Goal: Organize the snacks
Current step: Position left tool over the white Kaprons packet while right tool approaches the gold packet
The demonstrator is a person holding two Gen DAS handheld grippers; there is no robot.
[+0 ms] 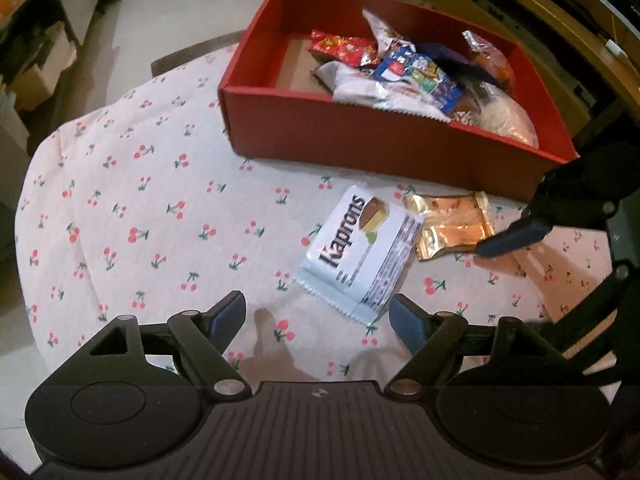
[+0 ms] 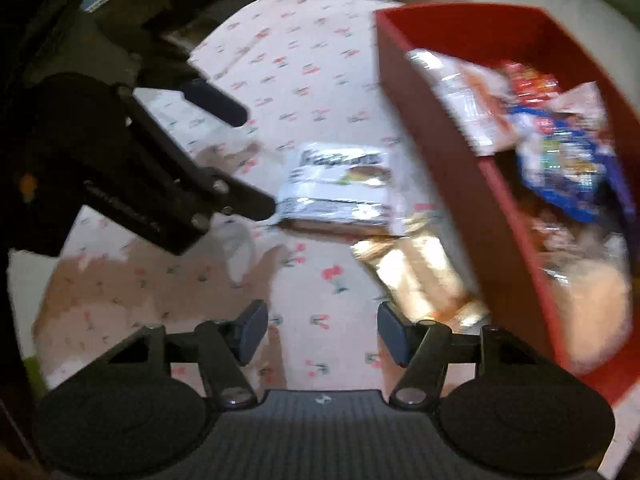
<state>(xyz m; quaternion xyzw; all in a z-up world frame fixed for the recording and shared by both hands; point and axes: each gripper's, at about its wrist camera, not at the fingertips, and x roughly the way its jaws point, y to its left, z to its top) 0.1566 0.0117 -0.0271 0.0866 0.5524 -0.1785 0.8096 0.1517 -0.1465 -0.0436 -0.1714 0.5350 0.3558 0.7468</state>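
Left wrist view: we see the tabletop (image 1: 120, 200), then the red box (image 1: 360, 136) holding snacks, then the white Kaprons packet (image 1: 360, 252) and gold packet (image 1: 448, 224) just outside it. Left tool (image 1: 318, 316) and right tool (image 2: 322, 326) are open, empty. Risk: overlapping packets may drag together.

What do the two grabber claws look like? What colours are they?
Both look the same. The left gripper and the right gripper are black plastic, each with two angled link arms on silver pivot pins, round black discs at either side, and a ribbed dark grey plate with a small white mark in the middle. The fingertips carry dark blue pads. No cables or sleeves show.
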